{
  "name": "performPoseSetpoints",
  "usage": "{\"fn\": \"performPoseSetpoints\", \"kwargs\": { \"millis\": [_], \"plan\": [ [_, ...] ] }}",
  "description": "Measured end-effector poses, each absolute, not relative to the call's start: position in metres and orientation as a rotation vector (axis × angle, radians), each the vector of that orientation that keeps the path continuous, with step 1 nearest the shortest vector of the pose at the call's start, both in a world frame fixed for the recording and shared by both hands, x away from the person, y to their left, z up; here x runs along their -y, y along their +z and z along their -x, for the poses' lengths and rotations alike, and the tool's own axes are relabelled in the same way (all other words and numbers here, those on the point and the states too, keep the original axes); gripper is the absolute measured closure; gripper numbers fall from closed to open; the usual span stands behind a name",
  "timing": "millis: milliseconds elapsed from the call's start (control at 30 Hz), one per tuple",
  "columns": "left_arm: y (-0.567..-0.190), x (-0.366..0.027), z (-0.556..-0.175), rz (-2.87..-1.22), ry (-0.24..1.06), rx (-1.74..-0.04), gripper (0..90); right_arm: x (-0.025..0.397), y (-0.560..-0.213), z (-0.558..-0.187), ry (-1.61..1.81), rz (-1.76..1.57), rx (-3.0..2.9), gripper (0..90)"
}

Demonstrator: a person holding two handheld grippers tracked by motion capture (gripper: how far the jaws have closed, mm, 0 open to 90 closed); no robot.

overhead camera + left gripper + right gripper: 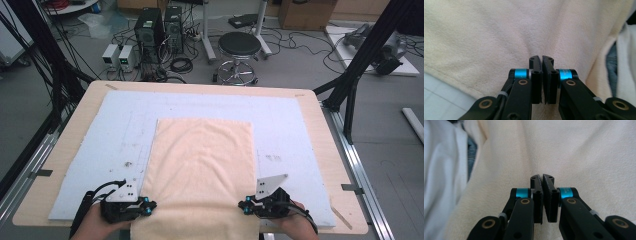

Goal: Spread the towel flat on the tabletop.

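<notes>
At the near edge of the table, the person's two hands come in from the bottom of the high view, each holding a gripper against the near end of a cream towel. The left gripper sits at the towel's near left side, its jaws pointing right toward the cloth; the right gripper sits at the near right side, jaws pointing left. Each carries a grey three-cornered plate on top.

In the left gripper view, the left gripper has its jaws pressed together with the towel right at the tips, and creases in the cloth run toward them, so it seems to be pinching a fold of towel, though the cloth between the pads is hard to make out. In the right gripper view, the right gripper looks the same: jaws closed to a thin slit, the towel puckering in at the tips, most likely pinched there.

The towel lies flat on a pale blue mat that covers most of the wooden tabletop. Its near end hangs just over the table's near edge between the hands, and it runs away to a straight far edge around the middle of the mat, with blue mat showing to its left, right and far side.

Beyond the table's far edge, on the grey floor, stand a round black stool and, to its left, two dark computer towers amid loose cables.
</notes>
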State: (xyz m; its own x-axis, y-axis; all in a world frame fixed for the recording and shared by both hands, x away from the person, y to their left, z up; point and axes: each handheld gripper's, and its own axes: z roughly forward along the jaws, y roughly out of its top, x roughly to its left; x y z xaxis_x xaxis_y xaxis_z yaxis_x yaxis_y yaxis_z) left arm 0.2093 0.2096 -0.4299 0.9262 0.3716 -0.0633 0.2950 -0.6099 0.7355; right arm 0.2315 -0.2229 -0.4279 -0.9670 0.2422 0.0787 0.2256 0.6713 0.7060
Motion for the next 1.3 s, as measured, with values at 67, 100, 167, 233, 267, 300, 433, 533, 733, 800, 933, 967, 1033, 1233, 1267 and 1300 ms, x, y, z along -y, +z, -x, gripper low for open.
{"fn": "performPoseSetpoints", "kwargs": {
  "millis": [67, 100, 167, 233, 267, 300, 433, 533, 733, 800, 933, 967, 1033, 1233, 1267, 1300],
  "plan": [
    [-0.429, -0.211, -0.204, -2.258, 0.113, -0.468, 85.8, 0.223, -0.427, -0.226, 1.211, -0.393, -2.856, 86.9],
    [-0.428, -0.212, -0.203, -2.249, 0.110, -0.469, 85.2, 0.223, -0.427, -0.223, 1.217, -0.385, -2.860, 85.6],
    [-0.425, -0.215, -0.205, -2.218, 0.108, -0.479, 78.8, 0.224, -0.426, -0.223, 1.240, -0.415, -2.859, 77.2],
    [-0.421, -0.217, -0.210, -2.196, 0.146, -0.506, 68.9, 0.227, -0.424, -0.227, 1.259, -0.463, -2.826, 69.3],
    [-0.420, -0.218, -0.213, -2.179, 0.153, -0.521, 65.2, 0.228, -0.423, -0.230, 1.265, -0.485, -2.809, 64.5],
    [-0.418, -0.219, -0.217, -2.158, 0.163, -0.536, 62.7, 0.228, -0.422, -0.234, 1.265, -0.516, -2.785, 60.4],
    [-0.413, -0.222, -0.234, -2.112, 0.205, -0.581, 53.1, 0.232, -0.417, -0.250, 1.267, -0.600, -2.717, 48.5],
    [-0.411, -0.222, -0.246, -2.083, 0.224, -0.603, 48.6, 0.234, -0.415, -0.264, 1.273, -0.667, -2.686, 39.7],
    [-0.409, -0.220, -0.264, -2.077, 0.250, -0.634, 39.1, 0.236, -0.412, -0.288, 1.251, -0.736, -2.647, 30.6],
    [-0.408, -0.220, -0.269, -2.072, 0.254, -0.651, 36.5, 0.236, -0.409, -0.294, 1.241, -0.744, -2.626, 28.8],
    [-0.406, -0.223, -0.274, -2.058, 0.255, -0.665, 34.9, 0.237, -0.402, -0.302, 1.245, -0.749, -2.603, 27.3],
    [-0.405, -0.223, -0.274, -2.056, 0.254, -0.667, 34.9, 0.237, -0.401, -0.304, 1.250, -0.745, -2.595, 27.3],
    [-0.405, -0.225, -0.275, -2.055, 0.260, -0.674, 34.8, 0.237, -0.399, -0.306, 1.241, -0.746, -2.593, 26.7],
    [-0.403, -0.227, -0.277, -2.046, 0.263, -0.685, 34.0, 0.235, -0.399, -0.310, 1.233, -0.748, -2.597, 26.1],
    [-0.403, -0.227, -0.276, -2.050, 0.264, -0.683, 34.0, 0.235, -0.399, -0.310, 1.233, -0.745, -2.595, 26.1],
    [-0.403, -0.227, -0.276, -2.046, 0.263, -0.686, 34.0, 0.234, -0.398, -0.309, 1.231, -0.746, -2.596, 26.0]
  ]
}}
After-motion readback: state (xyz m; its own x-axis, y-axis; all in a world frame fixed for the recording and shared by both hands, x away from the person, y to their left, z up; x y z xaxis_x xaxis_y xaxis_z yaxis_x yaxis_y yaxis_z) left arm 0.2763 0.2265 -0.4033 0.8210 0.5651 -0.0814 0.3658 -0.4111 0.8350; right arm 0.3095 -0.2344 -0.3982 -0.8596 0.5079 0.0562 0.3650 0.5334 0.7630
